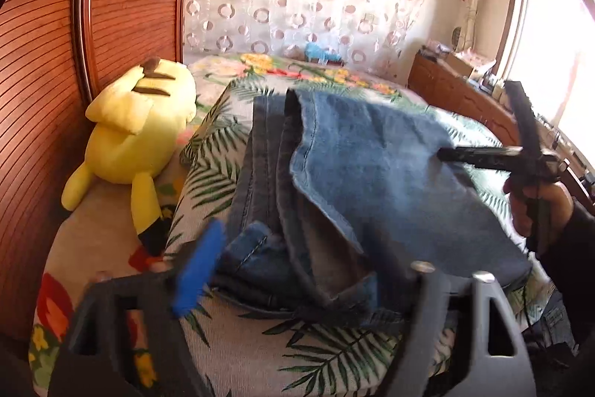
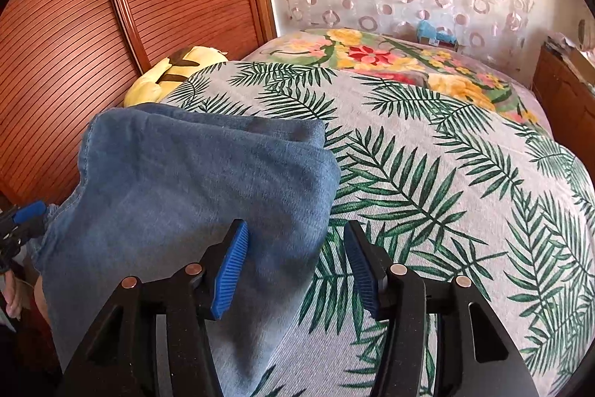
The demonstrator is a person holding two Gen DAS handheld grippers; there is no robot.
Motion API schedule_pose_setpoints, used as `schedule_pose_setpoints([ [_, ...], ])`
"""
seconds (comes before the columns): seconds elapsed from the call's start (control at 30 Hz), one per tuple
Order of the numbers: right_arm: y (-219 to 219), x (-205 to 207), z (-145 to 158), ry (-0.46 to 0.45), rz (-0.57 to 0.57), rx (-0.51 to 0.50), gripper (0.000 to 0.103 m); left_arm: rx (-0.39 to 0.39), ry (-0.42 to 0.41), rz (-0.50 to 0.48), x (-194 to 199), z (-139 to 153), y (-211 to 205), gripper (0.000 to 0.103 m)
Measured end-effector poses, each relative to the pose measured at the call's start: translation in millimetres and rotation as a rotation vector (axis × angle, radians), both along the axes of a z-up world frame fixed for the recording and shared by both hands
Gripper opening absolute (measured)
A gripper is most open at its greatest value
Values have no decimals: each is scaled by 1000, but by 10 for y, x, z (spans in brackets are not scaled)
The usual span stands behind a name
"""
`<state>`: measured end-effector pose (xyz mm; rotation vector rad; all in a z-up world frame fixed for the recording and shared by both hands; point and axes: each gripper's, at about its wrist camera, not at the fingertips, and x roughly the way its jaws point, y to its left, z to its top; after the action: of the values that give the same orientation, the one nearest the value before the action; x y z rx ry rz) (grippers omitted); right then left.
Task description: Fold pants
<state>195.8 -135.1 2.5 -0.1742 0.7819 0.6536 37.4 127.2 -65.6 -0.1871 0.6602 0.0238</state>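
Note:
Blue denim pants (image 1: 372,166) lie folded in layers on the palm-leaf bedsheet (image 1: 260,341), with the seams and hems bunched toward the near left. My left gripper (image 1: 308,278) stands open at that near end; its blue pad (image 1: 197,270) is clear of the cloth and its right finger is partly behind the denim. In the right wrist view the pants (image 2: 186,192) fill the left half. My right gripper (image 2: 295,270) is open over their right edge, and its pads do not press the cloth. A hand (image 1: 535,207) carries that right gripper (image 1: 483,151) at the pants' far right side.
A yellow plush toy (image 1: 137,125) lies to the left of the pants against a slatted wooden panel (image 1: 44,62). A floral blanket (image 2: 390,58) covers the far end of the bed. A wooden dresser (image 1: 457,92) stands at the right below a bright window.

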Motion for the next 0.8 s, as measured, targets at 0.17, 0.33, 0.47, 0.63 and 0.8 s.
schedule_pose_setpoints([
  [0.17,107,195,-48,33,-2,16,58,14,-8,-11,13,63,-51,80],
  [0.33,207,415,-132,82,-4,34,66,19,-12,-31,54,73,-139,80],
  [0.47,264,598,-150,115,4,70,66,21,-12,-50,88,71,-206,80],
  [0.63,332,684,-191,163,43,127,29,32,-13,-68,114,66,-294,80],
  [0.8,244,602,4,105,77,170,10,40,-14,-90,156,86,-363,80],
])
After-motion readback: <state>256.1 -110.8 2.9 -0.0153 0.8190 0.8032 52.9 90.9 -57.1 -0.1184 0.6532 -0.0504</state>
